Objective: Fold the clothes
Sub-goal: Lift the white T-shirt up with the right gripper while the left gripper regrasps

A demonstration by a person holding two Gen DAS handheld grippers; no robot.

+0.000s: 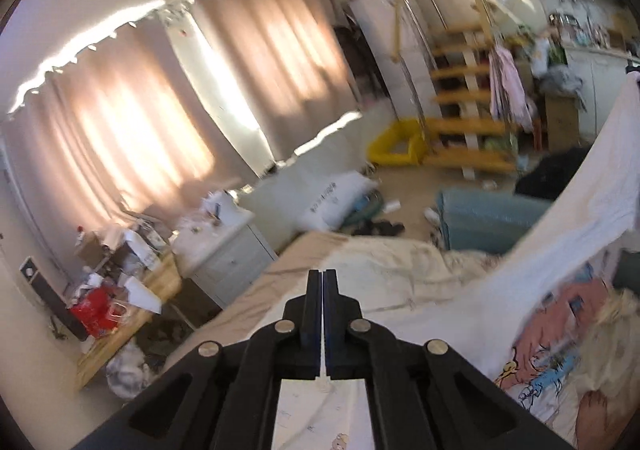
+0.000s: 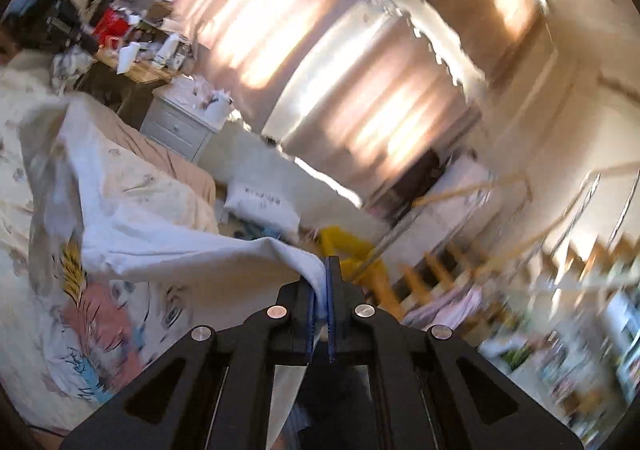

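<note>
Right tongs (image 2: 325, 270) are pinching a bunched edge of the white printed T-shirt (image 2: 132, 242), which is hanging stretched above the bed (image 2: 120, 186). Left tongs (image 1: 322, 282) are pressed together, apparently on a thin fold of white cloth, the blurred T-shirt (image 1: 540, 262) rising toward the right.

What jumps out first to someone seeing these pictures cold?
A white garment with a colourful cartoon print hangs lifted over the bed, one edge pinched in the right gripper. Behind it, sunlit curtains glow across the cluttered room. The left gripper looks shut.
</note>
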